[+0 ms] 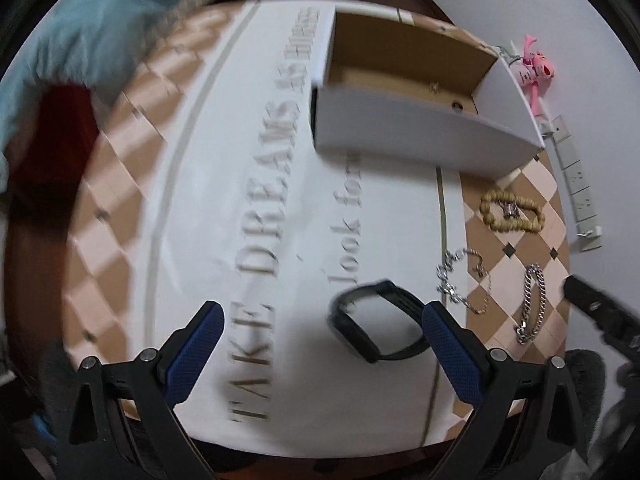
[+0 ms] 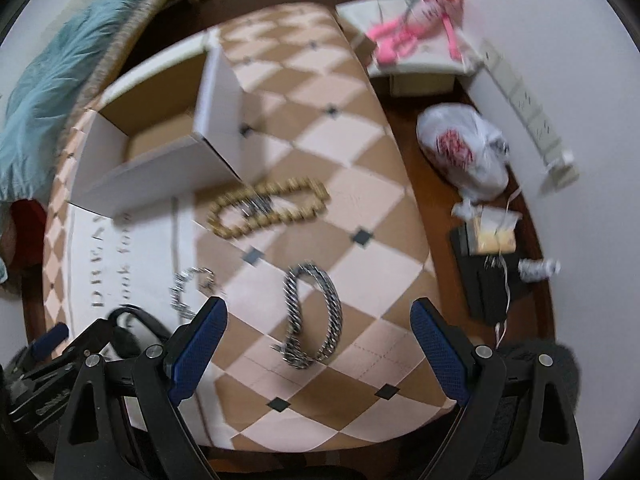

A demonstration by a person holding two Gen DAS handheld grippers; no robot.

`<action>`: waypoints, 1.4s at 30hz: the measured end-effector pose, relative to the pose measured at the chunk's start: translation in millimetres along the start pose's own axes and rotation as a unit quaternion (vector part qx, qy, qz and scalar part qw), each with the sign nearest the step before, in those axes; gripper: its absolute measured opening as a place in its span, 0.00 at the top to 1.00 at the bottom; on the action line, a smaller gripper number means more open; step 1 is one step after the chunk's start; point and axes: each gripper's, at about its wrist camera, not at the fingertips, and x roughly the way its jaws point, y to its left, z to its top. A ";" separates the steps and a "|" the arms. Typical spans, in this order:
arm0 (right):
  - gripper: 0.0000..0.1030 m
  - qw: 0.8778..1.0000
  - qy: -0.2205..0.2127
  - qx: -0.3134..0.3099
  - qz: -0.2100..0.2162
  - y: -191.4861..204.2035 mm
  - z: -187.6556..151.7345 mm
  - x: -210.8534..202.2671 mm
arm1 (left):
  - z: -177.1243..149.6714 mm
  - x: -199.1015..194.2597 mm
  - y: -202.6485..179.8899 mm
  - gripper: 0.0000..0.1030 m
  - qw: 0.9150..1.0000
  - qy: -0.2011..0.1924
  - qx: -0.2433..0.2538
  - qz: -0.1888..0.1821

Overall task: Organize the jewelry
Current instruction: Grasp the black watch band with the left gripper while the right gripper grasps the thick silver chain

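An open white cardboard box (image 1: 416, 132) with a brown inside stands at the table's far side; it also shows in the right wrist view (image 2: 160, 168). My left gripper (image 1: 320, 316) is open and empty, with a black wristband (image 1: 372, 324) lying just inside its right finger. My right gripper (image 2: 318, 312) is open and empty over a heavy silver chain bracelet (image 2: 312, 312), which also shows in the left wrist view (image 1: 534, 304). A gold bead bracelet (image 2: 268, 208) with a small silver piece inside it lies beyond. A thin silver chain (image 1: 460, 280) lies between the wristband and the heavy bracelet.
The table has a checkered tan cloth (image 2: 320, 128) and a white lettered cloth (image 1: 248, 216). A teal blanket (image 1: 88, 32) lies at the far left. On the floor to the right are a pink toy (image 2: 416, 20), a white bag (image 2: 464, 152) and a power strip (image 2: 532, 120).
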 end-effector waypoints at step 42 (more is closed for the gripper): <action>0.94 0.975 -0.103 -0.054 0.190 55.3 59.9 -124.4 | 73.2 -102.7 -33.1 0.90 0.988 -0.110 0.080 -0.078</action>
